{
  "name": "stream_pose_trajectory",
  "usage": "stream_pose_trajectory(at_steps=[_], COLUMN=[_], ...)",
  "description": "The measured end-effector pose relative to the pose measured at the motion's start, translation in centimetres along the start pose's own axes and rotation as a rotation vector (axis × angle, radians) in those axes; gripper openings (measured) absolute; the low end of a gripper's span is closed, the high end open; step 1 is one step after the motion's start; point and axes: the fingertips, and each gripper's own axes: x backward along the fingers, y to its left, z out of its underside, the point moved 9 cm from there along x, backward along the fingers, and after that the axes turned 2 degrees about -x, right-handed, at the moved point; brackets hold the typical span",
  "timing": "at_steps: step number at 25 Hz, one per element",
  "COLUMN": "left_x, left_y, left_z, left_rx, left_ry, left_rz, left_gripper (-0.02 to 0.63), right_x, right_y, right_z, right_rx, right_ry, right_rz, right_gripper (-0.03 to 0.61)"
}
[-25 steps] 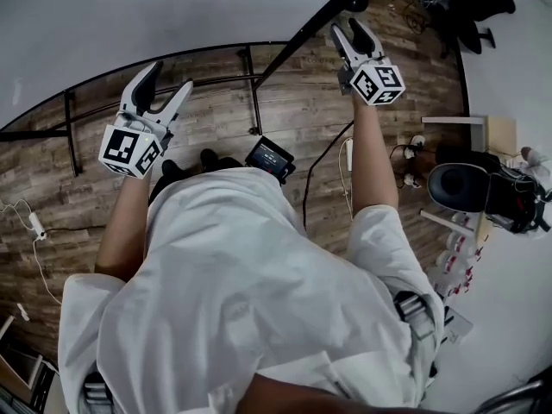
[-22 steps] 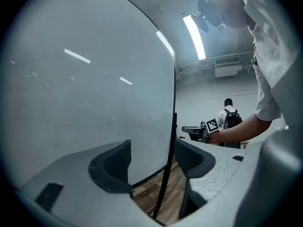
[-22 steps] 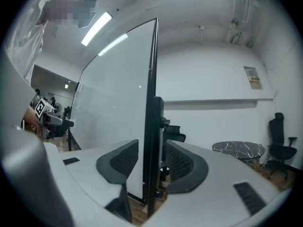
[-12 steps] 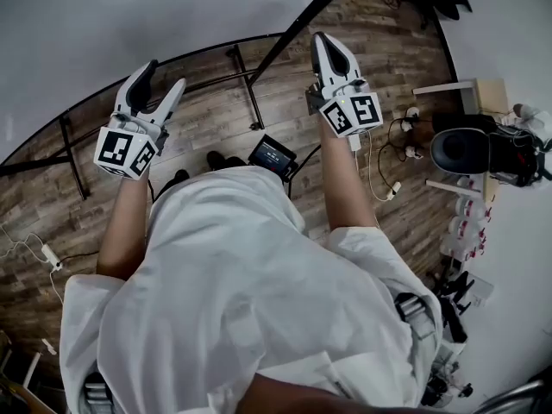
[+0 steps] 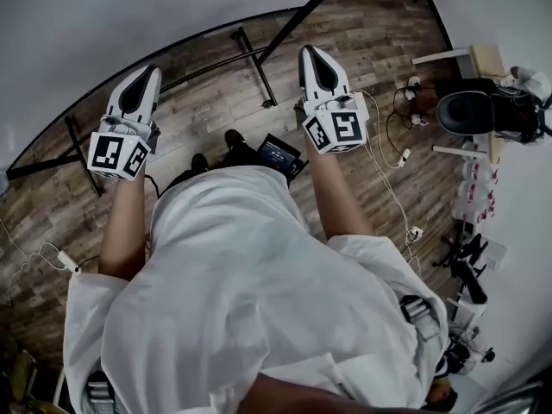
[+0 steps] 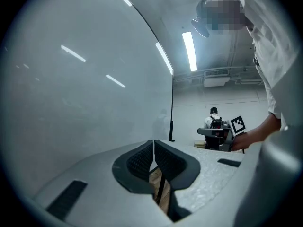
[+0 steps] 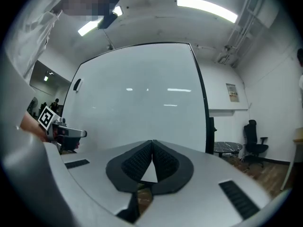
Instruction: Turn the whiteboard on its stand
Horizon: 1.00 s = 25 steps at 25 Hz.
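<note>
Head view places the whiteboard (image 5: 121,15) upright straight ahead of the person, its white face filling the upper left. Its black-framed lower edge arcs over the wood floor (image 5: 362,59), and the stand (image 5: 255,63) shows as black legs beneath it.

Both grippers have changed within the last second. The left gripper (image 5: 144,74) had its fingers spread wide half a second ago; now they are pressed together on nothing. Left gripper view bears this out: the 2 pads (image 6: 139,160) meet, with only floor and a stand leg behind them and the board's surface close on the left. The right gripper (image 5: 312,54) closed a little sooner and has swung inward toward the left one. It too is pinched shut and empty, and in right gripper view it points at the board's face, not far from the right-hand frame.

No view shows either tip touching the board. Nothing grips the frame, so any further turn would probably need a push with the closed tips or a fresh grasp on an edge. Whether the turn is already done cannot be judged from this moment.
</note>
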Motion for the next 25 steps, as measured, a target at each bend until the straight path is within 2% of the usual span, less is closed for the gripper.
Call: stream_pose_trajectory(at_steps=[4, 9, 13, 19, 25], left_x=[2.5, 4.7, 5.5, 8.1, 15.3], left_y=[1.3, 0.6, -0.9, -5.6, -12.5], left_z=[1.0, 2.3, 1.9, 1.0, 2.3], left_rx=[0.015, 0.006, 0.007, -0.019, -0.029], left_ry=[0.014, 0.01, -0.005, -0.014, 0.021], left_rz=[-0.009, 0.01, 0.028, 0.1, 0.121], left_gripper=[0.01, 0.011, 0.011, 0.011, 0.011], right_x=[2.7, 6.5, 9.1, 13.8, 22.4], right_y=[3.4, 6.3, 7.3, 9.4, 13.8], right_z=[1.4, 2.4, 1.9, 1.9, 2.5], right_rx=[-0.015, 0.001, 0.015, 0.024, 0.01], right_ry=[0.024, 0.044, 0.047, 0.037, 0.029], right_rz=[0.07, 0.093, 0.115, 0.116, 0.098], right_gripper=[0.0, 0.0, 0.0, -0.002, -0.003])
